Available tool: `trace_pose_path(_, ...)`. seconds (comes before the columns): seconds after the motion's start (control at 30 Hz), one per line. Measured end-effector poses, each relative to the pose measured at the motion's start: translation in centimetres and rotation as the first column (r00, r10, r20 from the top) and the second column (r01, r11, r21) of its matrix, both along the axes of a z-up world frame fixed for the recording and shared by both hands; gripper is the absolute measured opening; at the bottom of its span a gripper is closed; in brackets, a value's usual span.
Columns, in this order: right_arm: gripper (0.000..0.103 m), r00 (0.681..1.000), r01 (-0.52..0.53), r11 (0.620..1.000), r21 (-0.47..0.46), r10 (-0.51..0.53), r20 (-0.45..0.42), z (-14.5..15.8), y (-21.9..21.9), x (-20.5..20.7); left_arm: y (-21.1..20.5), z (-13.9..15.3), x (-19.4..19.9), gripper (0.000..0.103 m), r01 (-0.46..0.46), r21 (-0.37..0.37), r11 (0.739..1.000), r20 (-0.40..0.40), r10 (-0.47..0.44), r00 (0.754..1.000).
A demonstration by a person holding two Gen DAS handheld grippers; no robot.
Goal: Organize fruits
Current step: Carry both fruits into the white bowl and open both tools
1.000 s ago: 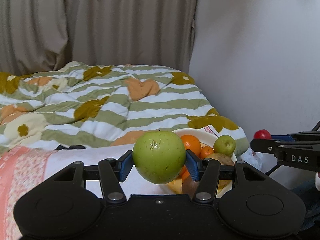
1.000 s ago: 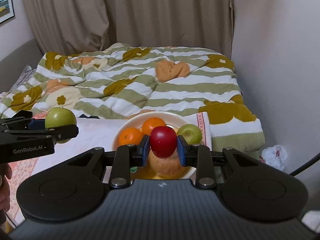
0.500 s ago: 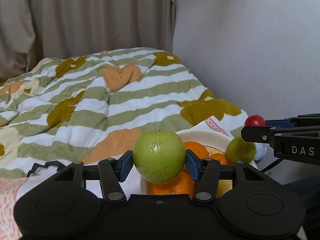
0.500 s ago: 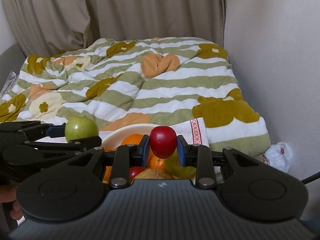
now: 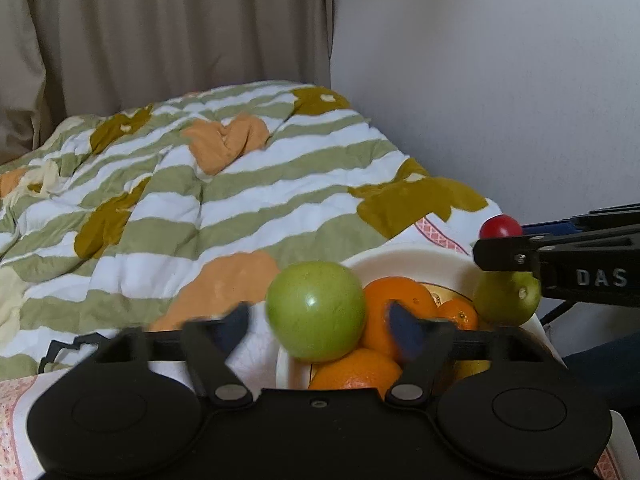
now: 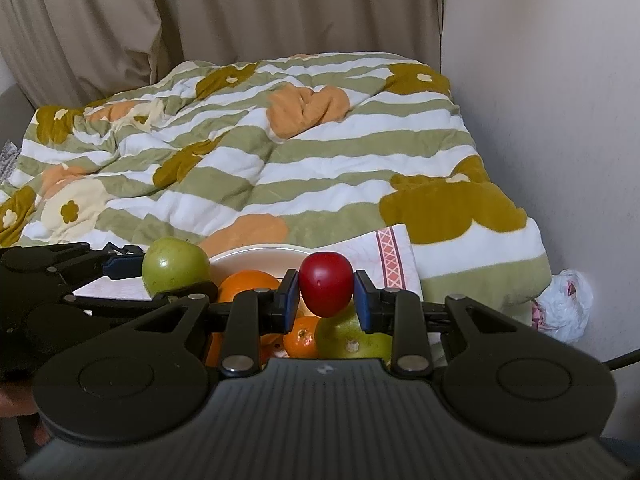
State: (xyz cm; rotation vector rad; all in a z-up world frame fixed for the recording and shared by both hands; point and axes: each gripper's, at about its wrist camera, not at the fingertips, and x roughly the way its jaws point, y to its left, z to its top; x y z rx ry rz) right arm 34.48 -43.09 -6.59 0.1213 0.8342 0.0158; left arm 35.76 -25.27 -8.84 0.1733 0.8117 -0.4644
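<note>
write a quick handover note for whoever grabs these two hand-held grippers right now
Left hand-held gripper: jaws open and motion-blurred, green apple between them with gaps on both sides, over the near-left rim of the bowl. Whether it already rests on the oranges is unclear.
Right hand-held gripper: shut on the red apple, held above the bowl.
In the bowl: oranges, a smaller green fruit.
Done: both apples brought to the bowl.
Left: check that the green apple settles inside, then lower and release the red one.
</note>
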Motion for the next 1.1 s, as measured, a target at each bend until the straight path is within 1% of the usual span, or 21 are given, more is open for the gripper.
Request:
trace_pose_path(0.03, 0.044, 1.0, 0.0, 1.0, -0.001, 0.0, 0.0, 0.0, 0.0, 0.0, 0.1, 0.2, -0.2, 0.091, 0.001, 0.0, 1.0, 0.015, -0.001, 1.0)
trace_pose_path(0.13, 0.044, 1.0, -0.007, 1.0, -0.005, 0.007, -0.002, -0.1, 0.3, 0.3, 0.6, 0.6, -0.4, 0.091, 0.002, -0.001, 1.0, 0.022, -0.002, 1.0)
trace_pose_path(0.37, 0.044, 0.999, -0.043, 0.999, -0.014, 0.043, -0.01, -0.2, 1.3, 1.5, 2.5, 1.8, -1.0, 0.092, -0.046, -0.021, 0.999, 0.03, 0.047, 0.998)
trace_pose_path(0.5, 0.044, 0.998, -0.052, 0.999, -0.011, 0.051, -0.027, -1.1, 1.8, 2.6, 3.7, 2.4, -1.6, 0.094, -0.076, -0.028, 0.997, 0.035, 0.077, 0.996)
trace_pose_path(0.67, 0.044, 0.998, -0.038, 0.999, 0.0, 0.038, -0.059, -2.5, 1.8, 3.7, 4.6, 2.6, -2.3, 0.095, -0.097, -0.021, 0.995, 0.036, 0.098, 0.995)
trace_pose_path(0.8, 0.046, 0.998, -0.029, 1.0, 0.005, 0.03, -0.063, -2.9, 1.8, 3.9, 5.4, 2.5, -2.7, 0.095, -0.118, -0.024, 0.993, 0.03, 0.119, 0.992)
trace_pose_path(0.87, 0.05, 0.998, -0.037, 0.999, 0.013, 0.037, -0.054, -2.8, 1.8, 3.8, 5.7, 2.5, -3.0, 0.095, -0.126, -0.025, 0.992, 0.03, 0.127, 0.991)
trace_pose_path(0.9, 0.055, 0.998, -0.041, 0.999, 0.013, 0.041, -0.048, -2.7, 1.8, 3.7, 5.9, 2.5, -3.1, 0.095, -0.13, -0.025, 0.991, 0.031, 0.131, 0.991)
trace_pose_path(0.93, 0.066, 0.998, -0.041, 0.999, 0.011, 0.041, -0.039, -2.5, 1.9, 3.6, 6.0, 2.6, -3.3, 0.095, -0.133, -0.025, 0.991, 0.032, 0.134, 0.99)
trace_pose_path(0.97, 0.074, 0.999, -0.038, 0.999, 0.01, 0.038, -0.027, -2.2, 1.9, 3.4, 6.1, 2.7, -3.4, 0.095, -0.136, -0.026, 0.99, 0.033, 0.136, 0.99)
trace_pose_path(1.0, 0.091, 0.999, -0.031, 0.999, 0.01, 0.031, -0.012, -2.0, 1.9, 3.1, 6.2, 2.8, -3.6, 0.095, -0.138, -0.028, 0.99, 0.035, 0.139, 0.99)
trace_pose_path(1.03, 0.101, 1.0, -0.025, 1.0, 0.012, 0.025, 0.003, -1.7, 1.8, 2.8, 6.3, 2.9, -3.8, 0.095, -0.142, -0.03, 0.989, 0.036, 0.143, 0.989)
trace_pose_path(1.1, 0.102, 0.999, -0.024, 1.0, 0.018, 0.023, 0.023, -1.1, 1.8, 2.2, 6.5, 3.2, -4.2, 0.095, -0.148, -0.032, 0.988, 0.042, 0.149, 0.988)
